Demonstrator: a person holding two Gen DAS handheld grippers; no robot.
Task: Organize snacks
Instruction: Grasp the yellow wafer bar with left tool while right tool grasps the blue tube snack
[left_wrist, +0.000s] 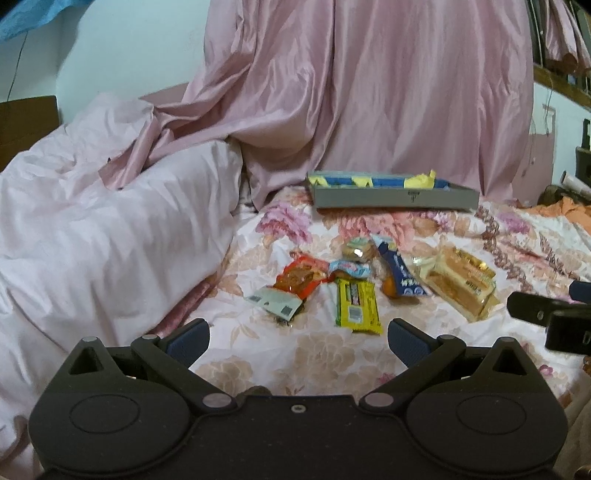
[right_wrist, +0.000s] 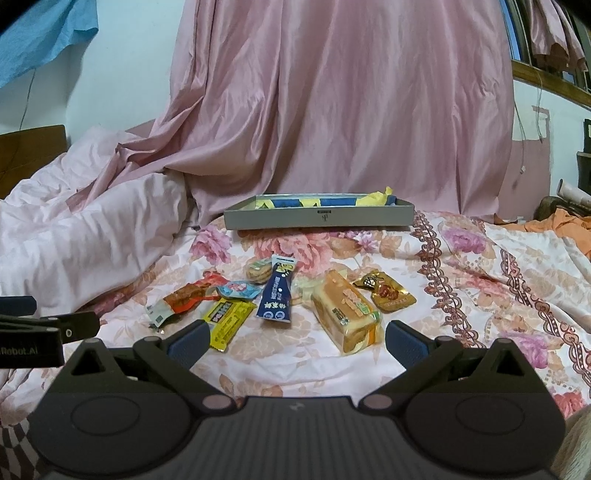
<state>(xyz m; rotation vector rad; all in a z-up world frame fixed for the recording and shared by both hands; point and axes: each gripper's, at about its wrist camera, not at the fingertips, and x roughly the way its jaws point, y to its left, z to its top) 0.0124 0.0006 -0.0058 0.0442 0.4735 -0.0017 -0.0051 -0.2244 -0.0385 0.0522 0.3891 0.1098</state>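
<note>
Several wrapped snacks lie scattered on a floral bedsheet: a yellow bar (left_wrist: 357, 305) (right_wrist: 228, 321), a red packet (left_wrist: 295, 280) (right_wrist: 184, 298), a dark blue pouch (left_wrist: 400, 275) (right_wrist: 276, 295), a clear pack of sliced bread (left_wrist: 460, 286) (right_wrist: 347, 314), round biscuits (left_wrist: 356, 251) (right_wrist: 258, 271) and a brown-gold packet (right_wrist: 386, 291). Behind them sits a grey tray (left_wrist: 395, 197) (right_wrist: 321, 218) lined with blue and yellow paper. My left gripper (left_wrist: 297, 341) hovers open before the yellow bar. My right gripper (right_wrist: 295, 341) is open too, close in front of the bread pack. Both hold nothing.
A rumpled pale pink duvet (left_wrist: 110, 229) piles up on the left. A pink curtain (right_wrist: 332, 110) hangs behind the tray. Orange cloth (right_wrist: 565, 225) lies at the far right. The other gripper shows at each view's edge (left_wrist: 546, 317) (right_wrist: 40, 328).
</note>
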